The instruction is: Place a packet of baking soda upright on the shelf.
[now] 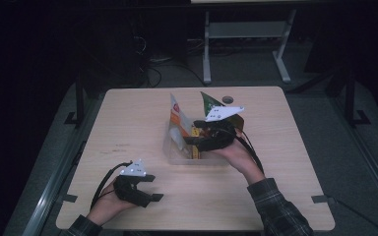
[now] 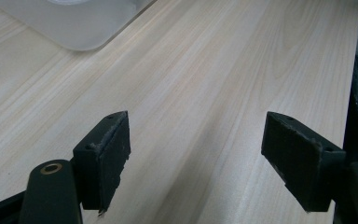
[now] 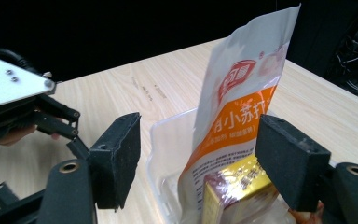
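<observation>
**Snack packs standing in the clear tub**

Nearest the high camera, at about 7 o'clock on the table [image 1: 285,147], the left gripper [image 1: 152,189] rests with its jaws wide apart and nothing between them. Beyond it, near the table's centre, the right gripper [image 1: 197,135] hangs over the clear tub [image 1: 170,147], its jaws parted and pressing on nothing. In the right gripper view, the orange-and-white pouch [image 3: 242,107] stands upright in the tub, rising at 12 o'clock between the pads, and the gold box [image 3: 235,191] sits low beside it, just inside the right pad. I judge the pouch light, crinkly and slippery, best pinched at its flat top seam. The box looks stiff, so take it across its narrow faces. Behind both, a green pouch [image 1: 209,102] leans at the tub's far side.
</observation>
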The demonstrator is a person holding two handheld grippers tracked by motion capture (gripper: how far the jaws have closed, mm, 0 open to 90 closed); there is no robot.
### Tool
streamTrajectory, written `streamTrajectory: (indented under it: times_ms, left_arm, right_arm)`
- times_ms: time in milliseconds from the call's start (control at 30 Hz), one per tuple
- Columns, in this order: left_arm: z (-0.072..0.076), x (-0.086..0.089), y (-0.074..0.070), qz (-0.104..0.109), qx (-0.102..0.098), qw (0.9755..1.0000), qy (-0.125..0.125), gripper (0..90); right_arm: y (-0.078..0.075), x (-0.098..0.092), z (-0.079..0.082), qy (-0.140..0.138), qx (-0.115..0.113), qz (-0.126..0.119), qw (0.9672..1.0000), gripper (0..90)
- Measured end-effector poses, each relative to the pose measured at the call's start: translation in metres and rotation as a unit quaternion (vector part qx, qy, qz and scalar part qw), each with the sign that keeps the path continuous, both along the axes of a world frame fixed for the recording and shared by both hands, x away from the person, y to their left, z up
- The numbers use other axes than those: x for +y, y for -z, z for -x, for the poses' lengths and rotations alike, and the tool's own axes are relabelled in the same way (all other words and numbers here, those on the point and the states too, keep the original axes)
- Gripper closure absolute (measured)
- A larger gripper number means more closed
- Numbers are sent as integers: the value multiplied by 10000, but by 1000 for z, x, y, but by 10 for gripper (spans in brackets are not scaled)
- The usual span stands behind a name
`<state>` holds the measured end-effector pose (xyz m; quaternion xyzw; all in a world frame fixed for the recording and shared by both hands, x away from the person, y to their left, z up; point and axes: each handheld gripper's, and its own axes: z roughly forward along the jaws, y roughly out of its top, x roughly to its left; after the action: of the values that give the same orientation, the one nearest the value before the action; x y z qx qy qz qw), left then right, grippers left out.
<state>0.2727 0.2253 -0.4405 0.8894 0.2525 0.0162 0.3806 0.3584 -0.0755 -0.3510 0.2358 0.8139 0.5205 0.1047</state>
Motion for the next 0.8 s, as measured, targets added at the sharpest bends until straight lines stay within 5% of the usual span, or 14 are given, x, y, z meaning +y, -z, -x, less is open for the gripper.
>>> streamTrajectory:
  times_ms: [800]
  left_arm:
    - [6, -2, -4, 157, -121, 9998, 97, 233]
  right_arm:
    - [25, -42, 55, -224, 54, 332, 9992, 302]
